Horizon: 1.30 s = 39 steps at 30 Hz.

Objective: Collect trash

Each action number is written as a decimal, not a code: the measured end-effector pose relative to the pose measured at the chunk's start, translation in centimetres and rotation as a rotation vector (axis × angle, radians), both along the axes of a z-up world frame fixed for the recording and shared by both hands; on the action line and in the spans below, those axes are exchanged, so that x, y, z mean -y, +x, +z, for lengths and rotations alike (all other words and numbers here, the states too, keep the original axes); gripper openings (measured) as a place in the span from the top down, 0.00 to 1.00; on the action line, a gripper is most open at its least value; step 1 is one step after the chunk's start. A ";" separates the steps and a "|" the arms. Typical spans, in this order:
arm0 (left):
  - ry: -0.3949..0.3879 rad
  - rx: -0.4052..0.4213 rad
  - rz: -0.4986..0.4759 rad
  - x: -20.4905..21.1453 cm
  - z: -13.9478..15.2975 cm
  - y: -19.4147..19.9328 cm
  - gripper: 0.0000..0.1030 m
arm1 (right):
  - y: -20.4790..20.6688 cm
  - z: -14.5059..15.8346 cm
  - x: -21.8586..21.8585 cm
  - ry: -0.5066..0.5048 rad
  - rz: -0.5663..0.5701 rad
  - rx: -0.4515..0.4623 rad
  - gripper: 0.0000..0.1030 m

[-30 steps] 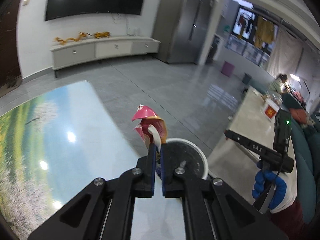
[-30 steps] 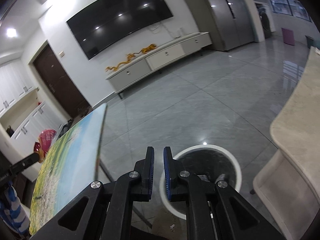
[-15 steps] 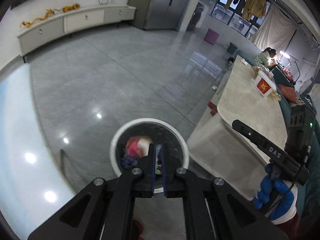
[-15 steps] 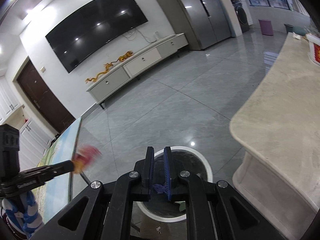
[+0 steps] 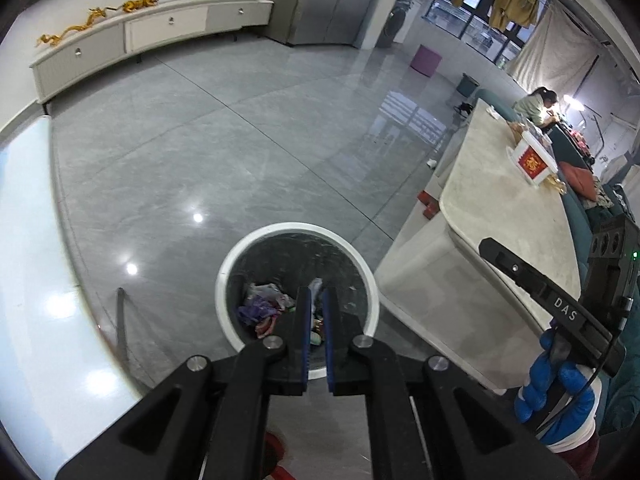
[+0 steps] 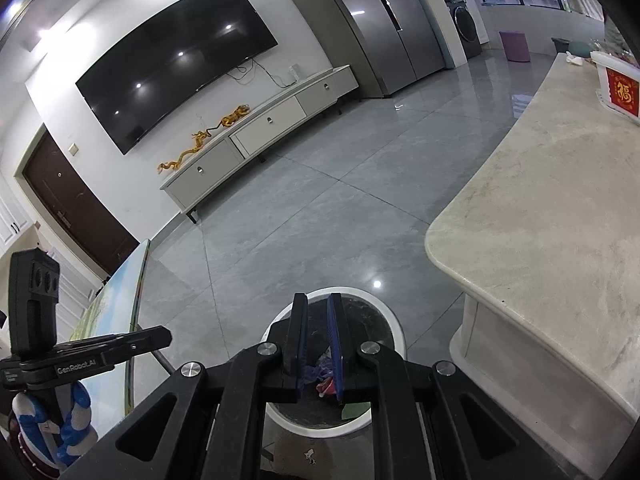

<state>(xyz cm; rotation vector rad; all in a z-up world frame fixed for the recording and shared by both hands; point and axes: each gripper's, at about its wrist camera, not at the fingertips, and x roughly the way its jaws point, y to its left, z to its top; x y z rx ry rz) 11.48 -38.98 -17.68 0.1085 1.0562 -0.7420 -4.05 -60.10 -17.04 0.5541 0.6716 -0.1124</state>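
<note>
A round bin with a white rim [image 5: 296,229] and a dark liner stands on the grey floor. It holds crumpled trash [image 5: 260,308] in purple, pink and white. My left gripper [image 5: 313,294] hangs over the bin's mouth, pointing down, its blue pads almost together with nothing between them. My right gripper [image 6: 317,300] also hovers above the bin [image 6: 394,326]; its jaws are opening, and only the trash [image 6: 320,376] lying in the bin shows through the gap. Each gripper appears in the other's view: the right gripper [image 5: 486,246] held by a blue-gloved hand [image 5: 560,380], and the left gripper [image 6: 166,334].
A pale marble table [image 5: 500,216] borders the bin on the right, with a red-and-white box [image 5: 534,162] on it. A glass table with a landscape print [image 5: 24,240] lies on the left. Open grey floor runs to a TV cabinet [image 5: 160,32]. A person [image 5: 538,100] sits far right.
My left gripper swung off the glass table to above the bin, and the pink wrapper it held has left its jaws. The right gripper's jaws have parted slightly.
</note>
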 end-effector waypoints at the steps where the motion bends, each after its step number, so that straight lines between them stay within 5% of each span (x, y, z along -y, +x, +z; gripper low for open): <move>1: 0.000 0.006 0.011 -0.6 0.2 0.0 0.94 | 0.1 0.2 -0.4 -0.003 0.007 0.003 0.81; 5: -0.006 0.030 0.079 -3.7 1.2 0.2 0.85 | 0.9 1.0 -1.8 -0.020 0.041 0.015 0.65; 7: -0.011 0.050 0.122 -5.4 1.7 0.3 0.45 | 1.4 1.4 -2.6 -0.028 0.060 0.019 0.55; 8: -0.018 0.066 0.146 -6.3 2.0 0.2 0.43 | 1.6 1.6 -3.2 -0.033 0.071 0.022 0.53; 20: -0.006 0.209 0.415 -18.3 5.5 -1.1 0.43 | 5.2 4.7 -10.7 -0.088 0.233 0.067 0.41; 29: 0.064 0.372 0.687 -28.1 8.5 -3.8 0.40 | 8.0 7.2 -19.2 -0.158 0.401 0.120 0.24; 39: 0.088 0.458 0.876 -36.2 9.9 -6.5 0.32 | 9.2 8.8 -27.8 -0.255 0.527 0.158 0.04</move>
